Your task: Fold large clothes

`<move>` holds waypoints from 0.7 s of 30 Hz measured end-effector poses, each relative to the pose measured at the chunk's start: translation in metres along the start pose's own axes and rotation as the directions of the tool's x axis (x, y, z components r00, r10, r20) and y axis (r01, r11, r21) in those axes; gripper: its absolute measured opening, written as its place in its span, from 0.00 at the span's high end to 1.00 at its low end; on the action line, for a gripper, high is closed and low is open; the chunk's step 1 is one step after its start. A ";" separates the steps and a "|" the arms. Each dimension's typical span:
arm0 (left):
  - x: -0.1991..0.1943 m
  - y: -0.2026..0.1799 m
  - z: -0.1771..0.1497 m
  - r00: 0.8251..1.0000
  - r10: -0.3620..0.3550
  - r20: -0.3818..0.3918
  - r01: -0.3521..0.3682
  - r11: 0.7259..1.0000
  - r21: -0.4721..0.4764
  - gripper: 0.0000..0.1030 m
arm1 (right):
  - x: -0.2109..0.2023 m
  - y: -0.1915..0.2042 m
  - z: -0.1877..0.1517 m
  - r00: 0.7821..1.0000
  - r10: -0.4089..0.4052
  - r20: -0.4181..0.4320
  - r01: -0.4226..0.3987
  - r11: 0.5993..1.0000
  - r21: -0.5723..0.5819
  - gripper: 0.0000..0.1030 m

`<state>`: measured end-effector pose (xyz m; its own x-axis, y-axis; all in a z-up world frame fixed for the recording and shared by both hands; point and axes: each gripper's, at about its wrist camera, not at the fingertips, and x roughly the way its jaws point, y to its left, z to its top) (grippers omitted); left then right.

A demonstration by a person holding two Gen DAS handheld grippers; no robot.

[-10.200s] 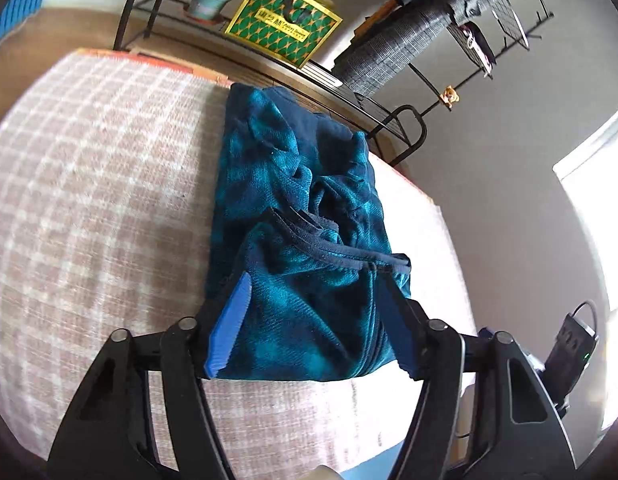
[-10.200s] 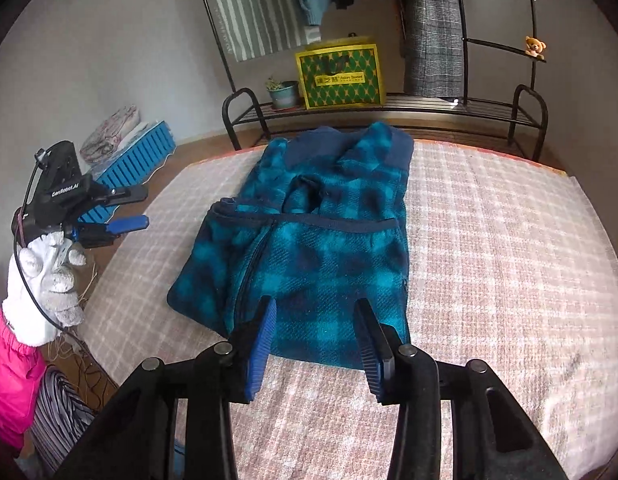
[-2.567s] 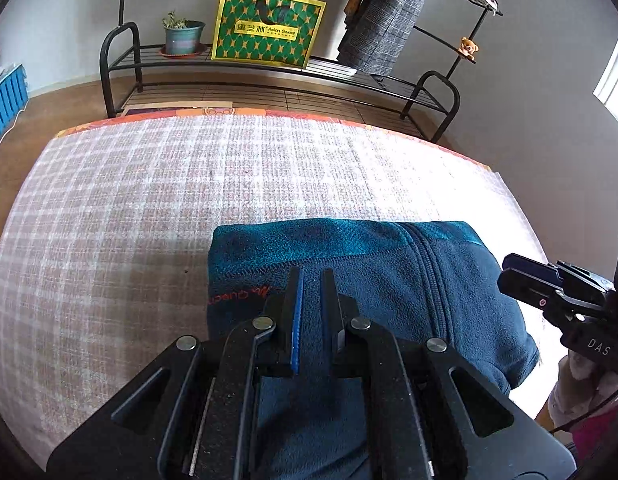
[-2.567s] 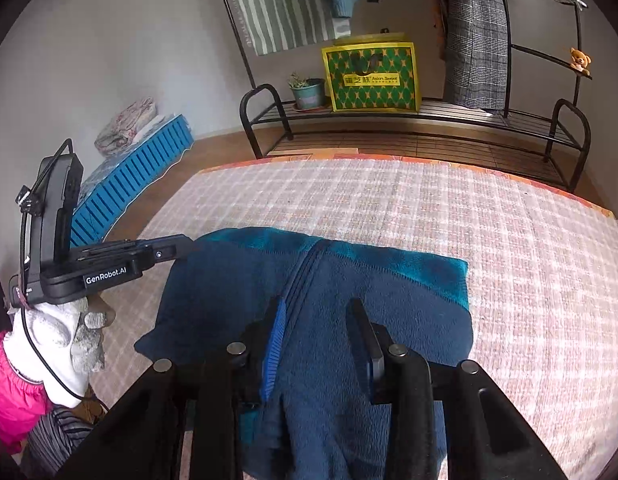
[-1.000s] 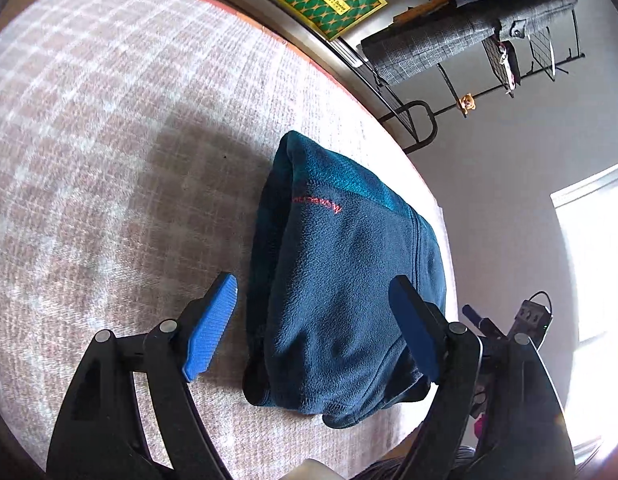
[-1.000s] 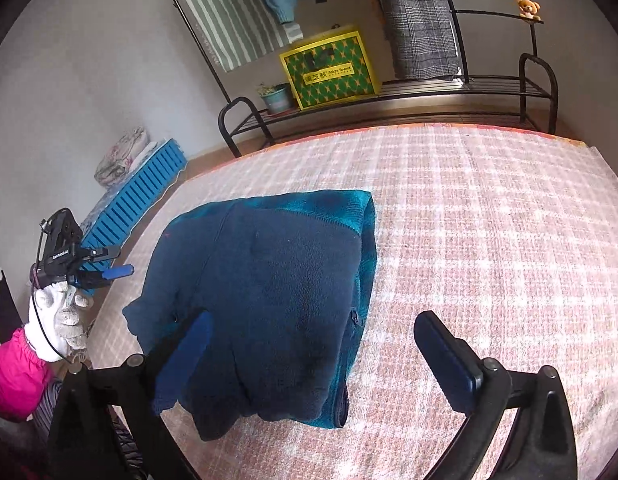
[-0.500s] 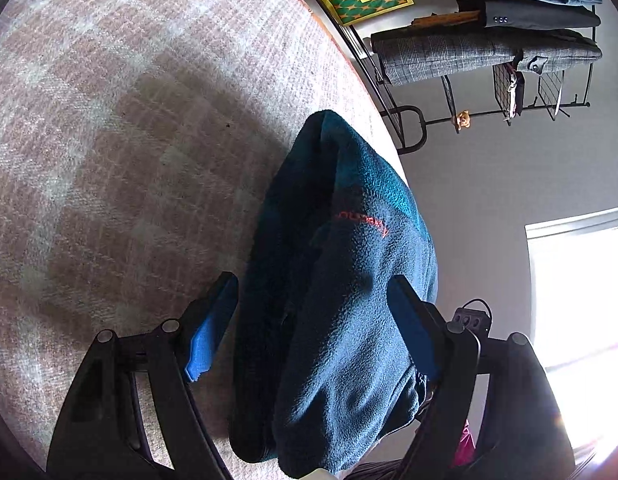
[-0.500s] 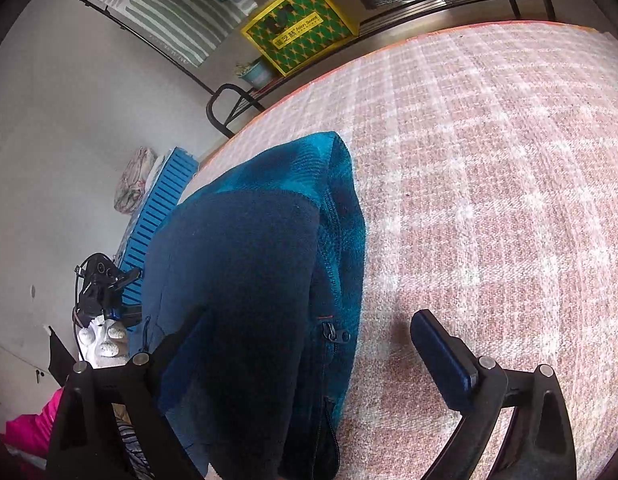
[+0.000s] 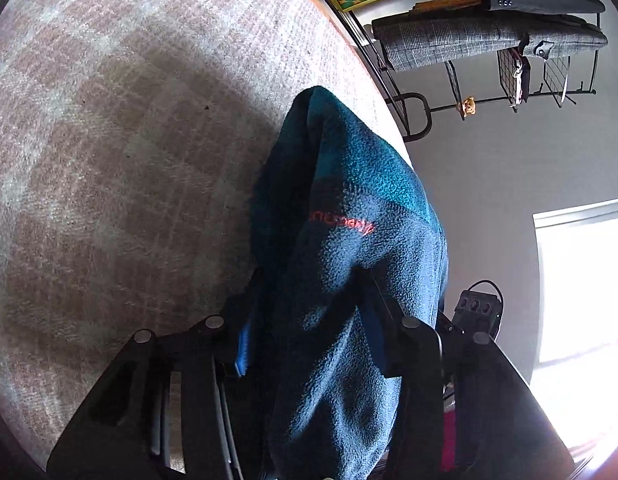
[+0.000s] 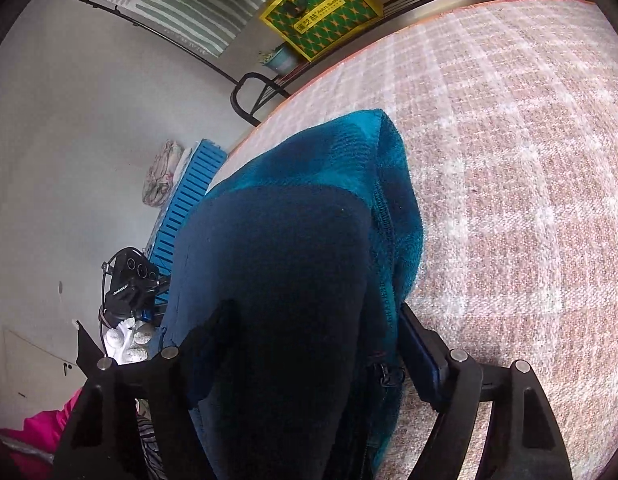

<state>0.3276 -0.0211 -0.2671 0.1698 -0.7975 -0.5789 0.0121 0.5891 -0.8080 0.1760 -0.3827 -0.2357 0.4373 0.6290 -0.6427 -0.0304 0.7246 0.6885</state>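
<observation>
A folded teal-and-navy fleece jacket (image 9: 349,208) lies on the plaid bed cover (image 9: 109,160) near its edge. My left gripper (image 9: 309,312) straddles one end of it. Its jaws are closing and both blue pads dent the fleece. In the right wrist view the jacket (image 10: 293,240) fills the gap of my right gripper (image 10: 315,312). Those jaws are closing too, and the fingers press into the bundle's sides. Each gripper's camera head shows in the other's view: the right one (image 9: 479,312) and the left one (image 10: 129,288), which a white-gloved hand (image 10: 127,340) holds.
A black metal rack (image 10: 249,96) beyond the bed holds a yellow-green box (image 10: 319,12) and a potted plant (image 10: 283,60). Clothes hang on a rail (image 9: 489,36). A blue slatted crate (image 10: 189,200) stands on the floor at the left. A bright window (image 9: 581,280) is at the right.
Both grippers have dropped and moved in on the jacket. Their jaws, wide apart either side of it a second ago, have narrowed onto its ends.
</observation>
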 end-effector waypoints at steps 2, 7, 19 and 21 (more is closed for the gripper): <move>-0.002 -0.012 -0.003 0.999 0.042 0.014 -0.042 0.998 0.050 0.69 | -0.003 0.004 -0.004 1.000 -0.029 -0.005 0.029 1.000 -0.011 0.42; -0.008 -0.039 -0.014 0.989 0.137 0.058 -0.145 0.977 0.154 0.76 | -0.013 0.027 0.001 0.996 -0.090 0.001 0.090 0.994 -0.060 0.63; -0.016 -0.104 -0.041 0.988 0.132 0.079 -0.150 0.944 0.295 0.78 | -0.056 0.080 0.000 0.975 -0.219 0.048 0.224 0.951 -0.213 0.73; -0.007 -0.116 -0.045 0.991 0.121 0.064 -0.135 0.942 0.308 0.78 | -0.070 0.080 -0.001 0.971 -0.228 0.067 0.237 0.950 -0.204 0.73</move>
<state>0.2802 -0.0901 -0.1742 0.2327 -0.7102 -0.6645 0.2921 0.7027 -0.6488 0.1422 -0.3690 -0.1359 0.4918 0.4271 -0.7587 -0.1091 0.8948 0.4330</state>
